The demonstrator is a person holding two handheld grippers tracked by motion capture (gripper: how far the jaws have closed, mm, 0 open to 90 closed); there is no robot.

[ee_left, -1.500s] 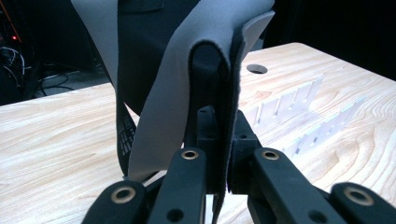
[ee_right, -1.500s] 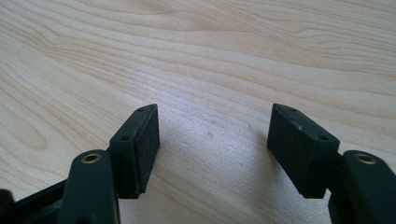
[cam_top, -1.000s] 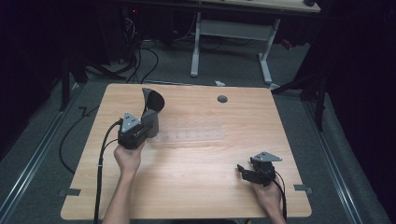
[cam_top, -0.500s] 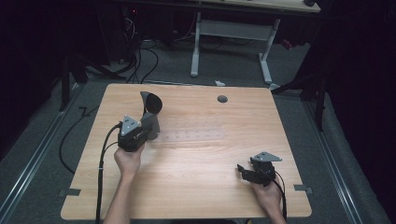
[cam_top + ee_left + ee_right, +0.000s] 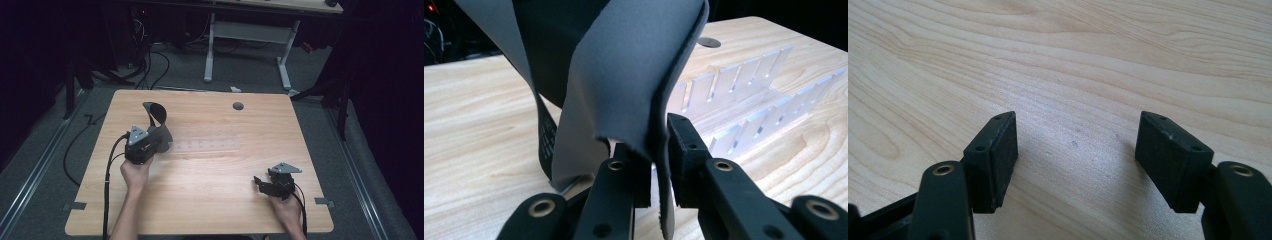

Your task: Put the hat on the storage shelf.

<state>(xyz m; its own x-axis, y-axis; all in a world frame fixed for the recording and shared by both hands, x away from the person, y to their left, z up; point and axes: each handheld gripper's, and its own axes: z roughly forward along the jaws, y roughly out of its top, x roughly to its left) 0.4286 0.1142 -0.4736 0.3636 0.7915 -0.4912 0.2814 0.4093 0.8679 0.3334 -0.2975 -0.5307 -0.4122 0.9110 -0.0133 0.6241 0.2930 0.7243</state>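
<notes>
High view shows the right tool (image 5: 262, 184) near the front edge, released and empty. The left tool (image 5: 156, 141) is clenched on a grey cloth (image 5: 624, 90), held just beside a clear slotted rack (image 5: 205, 145). The cloth could slip, because only its thin edge is pinched. The wooden worktop (image 5: 210, 200) stands in a dark room with cables (image 5: 150, 55) behind.

Black claw (image 5: 1075, 165), brass-ringed screws, grey triangular plate (image 5: 286, 168).
</notes>
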